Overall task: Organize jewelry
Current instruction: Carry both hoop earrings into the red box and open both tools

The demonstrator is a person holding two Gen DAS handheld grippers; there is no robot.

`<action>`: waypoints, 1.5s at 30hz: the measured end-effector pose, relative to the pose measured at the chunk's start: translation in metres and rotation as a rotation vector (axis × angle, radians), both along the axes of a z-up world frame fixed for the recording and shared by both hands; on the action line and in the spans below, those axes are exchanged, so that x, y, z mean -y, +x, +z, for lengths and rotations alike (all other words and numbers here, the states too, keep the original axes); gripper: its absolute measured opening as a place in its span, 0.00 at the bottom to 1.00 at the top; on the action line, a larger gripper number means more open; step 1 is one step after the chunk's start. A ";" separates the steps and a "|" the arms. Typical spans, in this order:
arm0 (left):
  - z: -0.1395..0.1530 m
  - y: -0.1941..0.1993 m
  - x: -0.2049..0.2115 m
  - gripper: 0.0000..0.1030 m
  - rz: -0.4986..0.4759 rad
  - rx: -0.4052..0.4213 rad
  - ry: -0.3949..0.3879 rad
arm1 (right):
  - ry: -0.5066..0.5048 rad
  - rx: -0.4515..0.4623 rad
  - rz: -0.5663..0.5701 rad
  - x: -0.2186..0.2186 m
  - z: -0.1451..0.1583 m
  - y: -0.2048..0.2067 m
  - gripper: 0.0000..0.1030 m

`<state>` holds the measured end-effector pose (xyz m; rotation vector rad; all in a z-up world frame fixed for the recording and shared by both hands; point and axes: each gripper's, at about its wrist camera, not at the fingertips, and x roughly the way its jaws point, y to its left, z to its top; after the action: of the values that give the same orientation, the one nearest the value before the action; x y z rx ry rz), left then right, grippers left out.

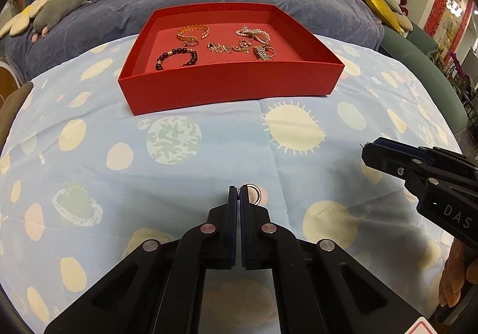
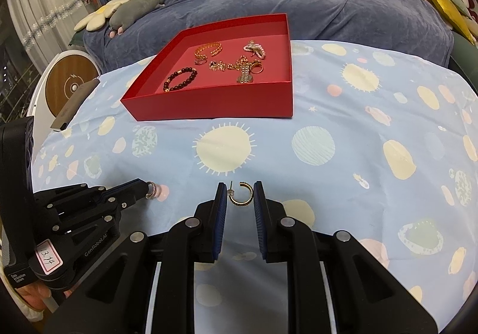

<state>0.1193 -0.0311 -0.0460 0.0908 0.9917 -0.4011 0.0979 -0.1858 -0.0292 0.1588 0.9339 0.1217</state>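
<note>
Risk: the small banded metal ring, pinched only at its edge by our nearly closed left gripper, may twist free during transfer. Our right gripper stands open, holding nothing, straddling the gold C-shaped hoop earring on the patterned blue cloth; closing off-centre would flick it. The red cardboard tray lies well beyond.

Left hand-held gripper pinched nearly closed; right hand-held gripper parted, level.

Two low wrist views, both facing (nearby) red tray
</note>
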 end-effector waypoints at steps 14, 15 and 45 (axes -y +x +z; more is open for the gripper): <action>0.058 0.024 -0.006 0.00 0.050 0.111 -0.075 | 0.038 0.075 -0.012 0.000 0.045 0.024 0.17; 0.064 0.029 -0.008 0.00 0.058 0.126 -0.073 | 0.032 0.082 -0.010 0.000 0.051 0.031 0.17; 0.045 0.155 0.010 0.41 0.158 0.140 0.004 | -0.024 0.055 -0.005 -0.019 0.029 0.157 0.31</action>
<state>0.2745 -0.0414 -0.0012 0.0433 0.8545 -0.2447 0.2552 -0.1668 0.0001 0.1345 0.8795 0.1100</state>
